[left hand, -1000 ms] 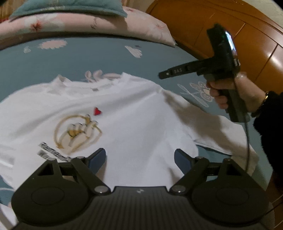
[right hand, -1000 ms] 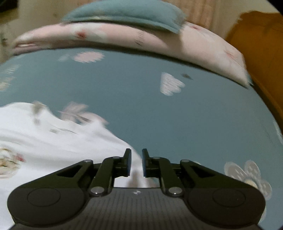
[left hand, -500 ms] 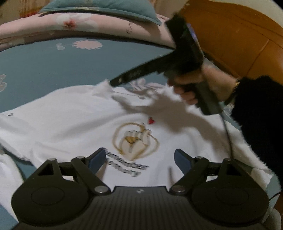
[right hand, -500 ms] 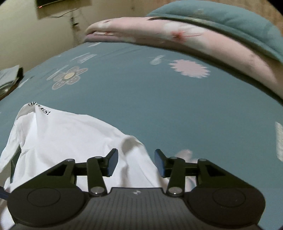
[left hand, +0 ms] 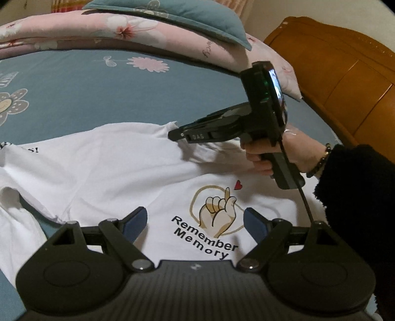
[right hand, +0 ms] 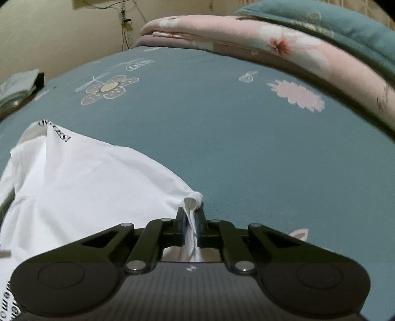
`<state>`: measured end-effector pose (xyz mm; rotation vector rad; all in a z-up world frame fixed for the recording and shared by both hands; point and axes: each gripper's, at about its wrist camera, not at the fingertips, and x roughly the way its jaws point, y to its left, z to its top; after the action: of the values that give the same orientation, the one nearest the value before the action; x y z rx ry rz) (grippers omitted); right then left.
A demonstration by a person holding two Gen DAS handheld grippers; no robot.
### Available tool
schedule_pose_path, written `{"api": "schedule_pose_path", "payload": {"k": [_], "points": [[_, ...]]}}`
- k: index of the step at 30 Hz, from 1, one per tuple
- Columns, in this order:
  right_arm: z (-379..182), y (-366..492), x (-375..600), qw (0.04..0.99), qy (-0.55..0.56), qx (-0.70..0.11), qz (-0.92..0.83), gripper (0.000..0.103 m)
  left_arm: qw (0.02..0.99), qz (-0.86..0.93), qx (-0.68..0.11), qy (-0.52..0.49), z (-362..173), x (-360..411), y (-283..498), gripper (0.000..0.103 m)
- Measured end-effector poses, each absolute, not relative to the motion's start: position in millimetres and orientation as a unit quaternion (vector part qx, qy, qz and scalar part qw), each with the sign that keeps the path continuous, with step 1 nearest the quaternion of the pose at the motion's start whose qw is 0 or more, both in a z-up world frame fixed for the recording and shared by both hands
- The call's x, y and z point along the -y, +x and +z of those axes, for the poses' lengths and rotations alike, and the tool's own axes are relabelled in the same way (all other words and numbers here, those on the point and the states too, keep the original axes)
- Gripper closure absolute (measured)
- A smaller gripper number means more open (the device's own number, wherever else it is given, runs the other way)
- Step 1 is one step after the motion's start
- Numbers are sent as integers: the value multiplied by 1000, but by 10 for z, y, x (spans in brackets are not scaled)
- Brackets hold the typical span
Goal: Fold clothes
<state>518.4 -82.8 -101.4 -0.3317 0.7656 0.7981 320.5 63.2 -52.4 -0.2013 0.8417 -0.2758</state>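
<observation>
"Remember Memory" on white T-shirt (left hand: 153,177)

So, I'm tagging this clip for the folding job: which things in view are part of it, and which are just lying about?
Part of the job:
- T-shirt, white, spread on the bed
- right gripper, just closed on the T-shirt's edge
- left gripper, open above the print

Just lying about:
- bedsheet
- pink quilt
- teal pillow
- headboard
</observation>
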Motion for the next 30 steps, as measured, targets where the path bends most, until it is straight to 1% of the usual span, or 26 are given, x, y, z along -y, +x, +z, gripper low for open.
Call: {"api": "schedule_pose_path", "payload": {"k": [5,7,8,11,15,21,24,26,30], "points": [[-922,5216,774,870,-165,-320,337,96,899,-134,-405,-99,-530,-628,3215,18],[-959,5279,695,872,-173,-323,323,95,898,-134,-406,-101,-534,-627,3224,18],[-1000,5308,667,870,-175,-334,319,94,898,-134,-407,-102,-537,-626,3229,18],[-1025,5346,674,867,-162,-355,310,83,897,-133,-410,-100,-541,-613,3236,18],[-813,5260,877,875,-144,-352,301,82,894,-139,-414,-102,-551,-567,3249,18],[-460,4777,1445,890,-137,-367,233,81,895,-156,-411,-79,-494,-358,3163,18],[-351,4455,1781,891,-155,-383,186,81,894,-176,-405,-70,-457,-243,3094,18],[-281,4237,2099,892,-147,-398,156,81,894,-189,-401,-64,-432,-163,3047,18],[-196,3708,2803,899,-106,-415,92,78,893,-210,-395,-50,-391,7,2942,17]]}}
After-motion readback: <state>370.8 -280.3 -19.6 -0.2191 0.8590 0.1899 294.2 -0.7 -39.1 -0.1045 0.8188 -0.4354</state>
